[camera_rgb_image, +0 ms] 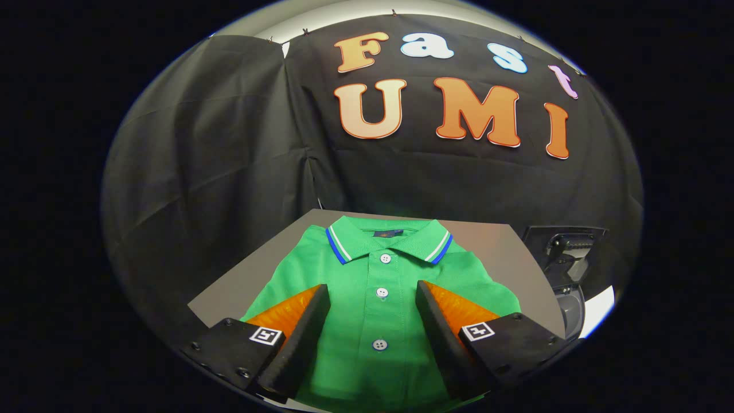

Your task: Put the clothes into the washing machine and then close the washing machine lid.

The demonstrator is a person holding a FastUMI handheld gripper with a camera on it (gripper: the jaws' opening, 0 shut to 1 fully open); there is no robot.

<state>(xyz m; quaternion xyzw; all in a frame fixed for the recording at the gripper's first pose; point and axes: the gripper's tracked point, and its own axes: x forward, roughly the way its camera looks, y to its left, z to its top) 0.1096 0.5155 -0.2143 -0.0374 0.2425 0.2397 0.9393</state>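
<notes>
From my remote station I see the gripper (pixel 373 292) poised above a green polo shirt (pixel 378 287), its two fingers (pixel 312 321) spread wide apart and clasping nothing. The shirt lies flat on a grey table (pixel 241 281), buttoned front facing up, its collar trimmed in blue and white pointing toward the table's far edge. The garment covers most of the table's middle; bare grey surface shows along the left edge and at the far right corner. The button placket runs straight down the gap between the fingers, with three white buttons (pixel 382 292) in a row. Each finger hangs over one side of the shirt's chest; whether the tips touch the fabric, I cannot tell. Just past the table's right edge stands the washing machine (pixel 565 269), a dark lid raised upright over a grey body, well apart from the fingers. Black cloth walls the booth behind the table.
</notes>
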